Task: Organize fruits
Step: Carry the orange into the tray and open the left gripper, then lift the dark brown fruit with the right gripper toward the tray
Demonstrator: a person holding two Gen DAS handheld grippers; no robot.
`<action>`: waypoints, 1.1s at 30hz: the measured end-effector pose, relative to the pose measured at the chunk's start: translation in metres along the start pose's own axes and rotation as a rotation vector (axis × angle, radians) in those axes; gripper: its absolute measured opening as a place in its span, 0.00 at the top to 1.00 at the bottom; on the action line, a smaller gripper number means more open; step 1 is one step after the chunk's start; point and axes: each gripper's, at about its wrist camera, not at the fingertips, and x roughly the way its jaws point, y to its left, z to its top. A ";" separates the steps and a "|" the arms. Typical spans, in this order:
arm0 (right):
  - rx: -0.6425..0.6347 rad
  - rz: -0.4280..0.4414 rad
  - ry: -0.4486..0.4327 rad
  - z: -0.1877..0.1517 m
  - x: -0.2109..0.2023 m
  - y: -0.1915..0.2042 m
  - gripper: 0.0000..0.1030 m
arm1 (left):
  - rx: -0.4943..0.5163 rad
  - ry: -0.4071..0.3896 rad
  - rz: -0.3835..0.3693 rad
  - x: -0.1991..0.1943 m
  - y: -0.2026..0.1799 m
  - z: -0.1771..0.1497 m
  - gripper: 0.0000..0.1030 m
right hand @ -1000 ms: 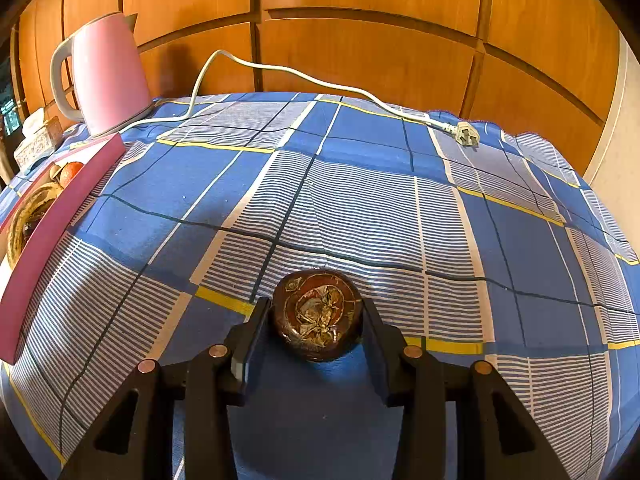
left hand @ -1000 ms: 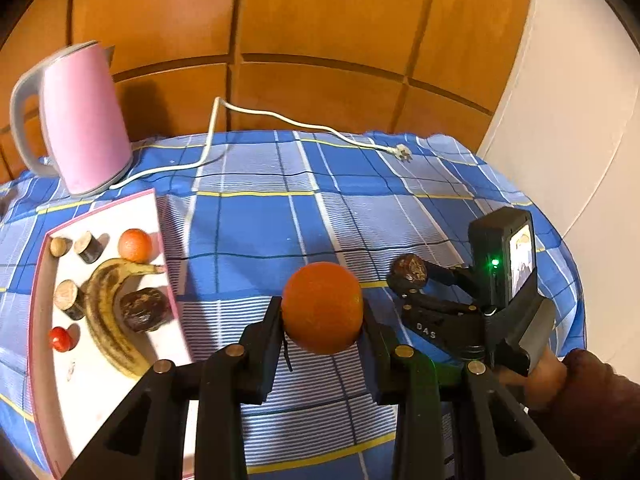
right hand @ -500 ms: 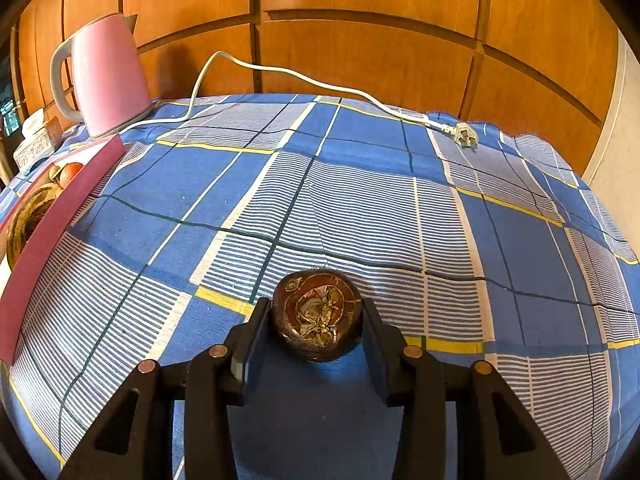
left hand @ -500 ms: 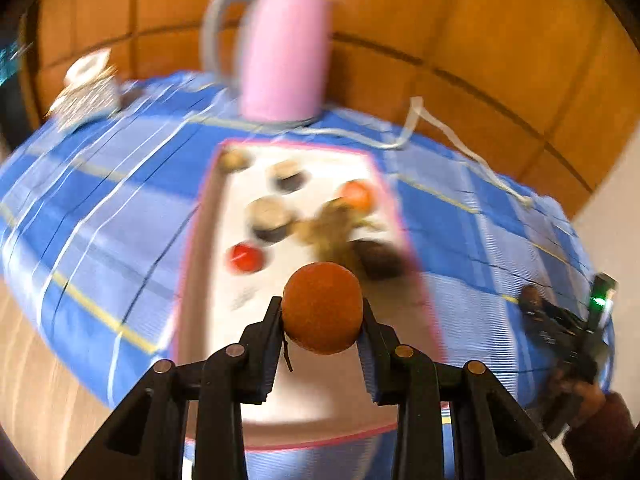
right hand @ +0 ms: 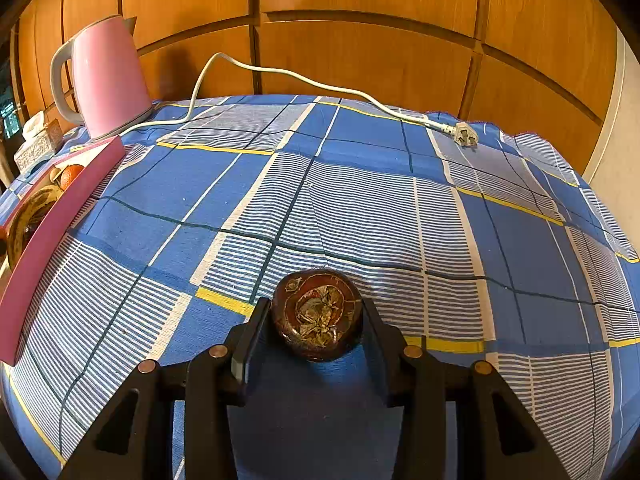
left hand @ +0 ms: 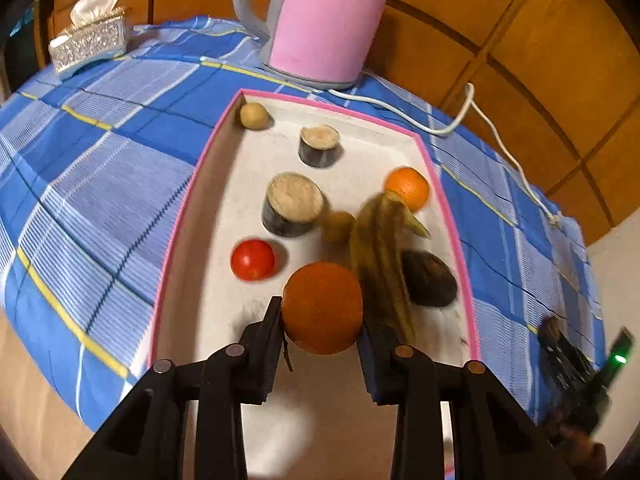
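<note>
Left gripper [left hand: 322, 320] pinches an orange [left hand: 322, 307] above the pink-rimmed tray [left hand: 182, 216] — right gripper [right hand: 318, 330] clamps a dark mangosteen [right hand: 317, 314], well right of the tray.

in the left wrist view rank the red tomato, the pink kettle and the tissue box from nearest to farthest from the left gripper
1. red tomato: in the pink-rimmed tray, just ahead and left of the left gripper, whose jaws hold an orange.
2. pink kettle: on the cloth beyond the tray's far end.
3. tissue box: far left corner of the table, farthest.
</note>
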 end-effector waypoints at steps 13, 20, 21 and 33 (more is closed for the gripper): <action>0.005 0.002 -0.002 0.000 0.000 0.000 0.57 | 0.056 -0.055 0.065 0.000 0.000 0.008 0.56; 0.007 0.004 -0.002 0.000 0.000 0.000 0.57 | 0.030 -0.096 0.092 -0.018 -0.003 -0.011 0.56; 0.008 0.005 -0.002 0.000 0.000 0.000 0.57 | 0.030 -0.101 0.099 -0.020 -0.003 -0.013 0.56; 0.013 -0.002 0.008 0.001 -0.002 0.000 0.57 | 0.090 -0.145 0.141 -0.030 -0.013 -0.023 0.56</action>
